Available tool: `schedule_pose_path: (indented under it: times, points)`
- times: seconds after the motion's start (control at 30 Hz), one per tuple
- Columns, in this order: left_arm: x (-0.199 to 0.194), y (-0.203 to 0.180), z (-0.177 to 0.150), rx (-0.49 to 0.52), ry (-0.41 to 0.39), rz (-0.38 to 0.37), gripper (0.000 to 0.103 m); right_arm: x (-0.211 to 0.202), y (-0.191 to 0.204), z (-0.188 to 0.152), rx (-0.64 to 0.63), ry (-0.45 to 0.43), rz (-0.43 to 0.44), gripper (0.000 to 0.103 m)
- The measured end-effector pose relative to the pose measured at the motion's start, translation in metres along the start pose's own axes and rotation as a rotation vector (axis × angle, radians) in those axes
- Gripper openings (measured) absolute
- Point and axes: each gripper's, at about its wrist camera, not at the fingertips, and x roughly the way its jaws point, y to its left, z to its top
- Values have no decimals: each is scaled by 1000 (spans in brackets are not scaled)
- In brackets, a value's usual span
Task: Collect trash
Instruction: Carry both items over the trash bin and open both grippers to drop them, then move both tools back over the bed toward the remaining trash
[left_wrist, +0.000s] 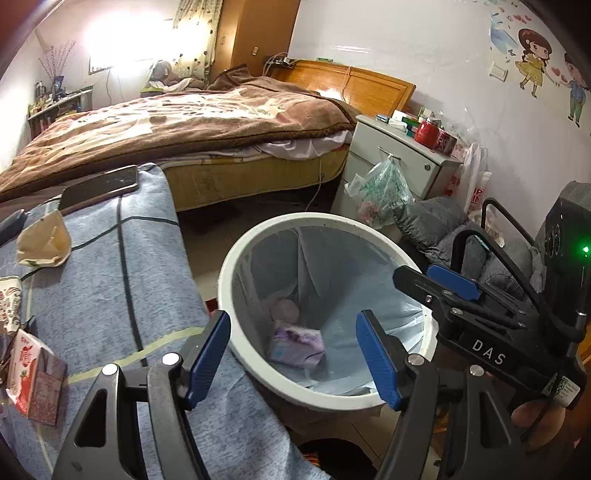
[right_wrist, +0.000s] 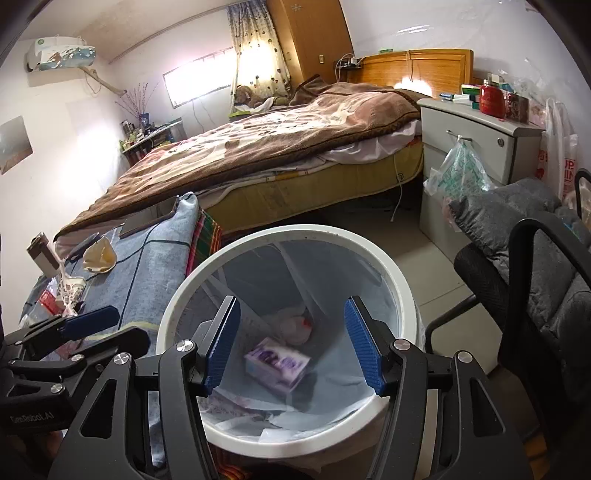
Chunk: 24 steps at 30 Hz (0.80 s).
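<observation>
Bin (left_wrist: 236, 266) right of cloth-covered table (left_wrist: 110, 280); packet (left_wrist: 295, 343) in bin; bed (left_wrist: 184, 122) behind; carton (left_wrist: 35, 380) on table.

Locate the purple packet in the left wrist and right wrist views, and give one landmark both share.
Left wrist: the purple packet lies at the bottom of the lined bin, lower centre, between the open fingers.
Right wrist: the purple packet shows blurred inside the bin, lower centre, between the open fingers.
Shared landmark: the bin's white rim, beside the blue cloth.
</observation>
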Motion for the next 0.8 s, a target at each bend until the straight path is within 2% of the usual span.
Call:
schedule_pose_path:
  times: [0.47, 0.8]
  points:
    - [-48, 34, -14, -24, -81, 79, 75, -20, 31, -4, -41, -56, 18, 61]
    - [-86, 69, -31, -60, -138, 171, 75, -31, 68, -10, -88, -87, 64, 61]
